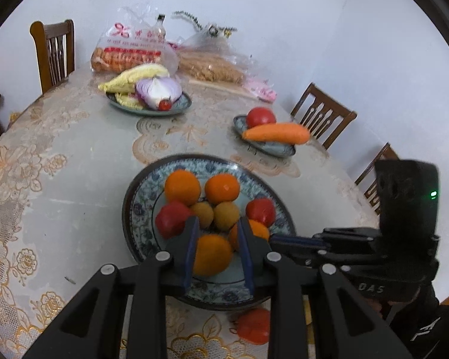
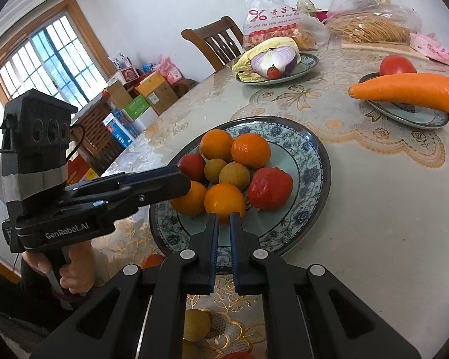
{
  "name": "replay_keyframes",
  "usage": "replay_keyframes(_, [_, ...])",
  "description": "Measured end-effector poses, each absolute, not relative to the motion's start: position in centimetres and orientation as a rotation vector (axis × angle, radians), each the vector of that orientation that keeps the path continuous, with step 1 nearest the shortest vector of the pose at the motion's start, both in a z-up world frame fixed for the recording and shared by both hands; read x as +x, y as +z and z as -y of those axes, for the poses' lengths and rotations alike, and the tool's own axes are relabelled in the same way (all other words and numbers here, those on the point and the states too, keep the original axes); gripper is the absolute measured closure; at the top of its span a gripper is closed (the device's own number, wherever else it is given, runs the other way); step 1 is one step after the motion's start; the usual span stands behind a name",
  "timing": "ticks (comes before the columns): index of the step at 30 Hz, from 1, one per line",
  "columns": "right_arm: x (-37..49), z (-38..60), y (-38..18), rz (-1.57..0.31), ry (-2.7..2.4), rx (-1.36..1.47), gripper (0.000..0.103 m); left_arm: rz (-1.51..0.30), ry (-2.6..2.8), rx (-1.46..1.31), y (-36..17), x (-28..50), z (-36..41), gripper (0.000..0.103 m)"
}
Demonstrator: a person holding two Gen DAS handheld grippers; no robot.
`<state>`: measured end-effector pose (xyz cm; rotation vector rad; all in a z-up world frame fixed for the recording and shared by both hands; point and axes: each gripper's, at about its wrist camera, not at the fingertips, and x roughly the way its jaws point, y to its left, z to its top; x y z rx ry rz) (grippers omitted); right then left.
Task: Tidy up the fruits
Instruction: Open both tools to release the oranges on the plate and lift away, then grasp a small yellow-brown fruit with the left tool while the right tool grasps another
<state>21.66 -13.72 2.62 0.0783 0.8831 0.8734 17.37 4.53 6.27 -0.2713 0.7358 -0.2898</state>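
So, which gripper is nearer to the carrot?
Right. The right gripper is at the near edge of the big plate, on the side toward the carrot. The left gripper is over the plate's opposite side.

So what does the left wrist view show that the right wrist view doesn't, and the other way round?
Left wrist only: the left gripper with its fingers either side of an orange at the big plate's near edge, and two chairs on the picture's right.
Right wrist only: the window, stacked boxes, the hand holding the left gripper, a yellow fruit on the table, and the right gripper nearly shut on nothing.
Both: the big plate of fruit, the carrot, the halved onion, the bags behind.
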Motion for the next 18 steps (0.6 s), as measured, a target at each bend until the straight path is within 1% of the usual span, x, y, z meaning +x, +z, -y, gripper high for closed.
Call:
replay_keyframes(1, [21.6,13.8,2.7,-0.884,0.871,0.081,0.093,-0.722,-0.288,-0.275,6.5,17.1,-4.7,0.077])
replay_keyframes(3, [21.7,14.0,2.8,-0.891,0.874,0.092,0.086,-0.710,-0.280,-0.279,6.9,16.7,-4.9,0.077])
replay_keyframes(6, [21.1,14.4,3.3,-0.870,0.891,0.099,0.080,-0.706,-0.266,-0.271,7.4,15.9,-5.1,0.076])
replay_keyframes(18, [17.3,16.5,5.4,-0.782,0.850,0.067,0.080,-0.674,-0.276,-0.206,8.5,11.4,-3.7,0.069])
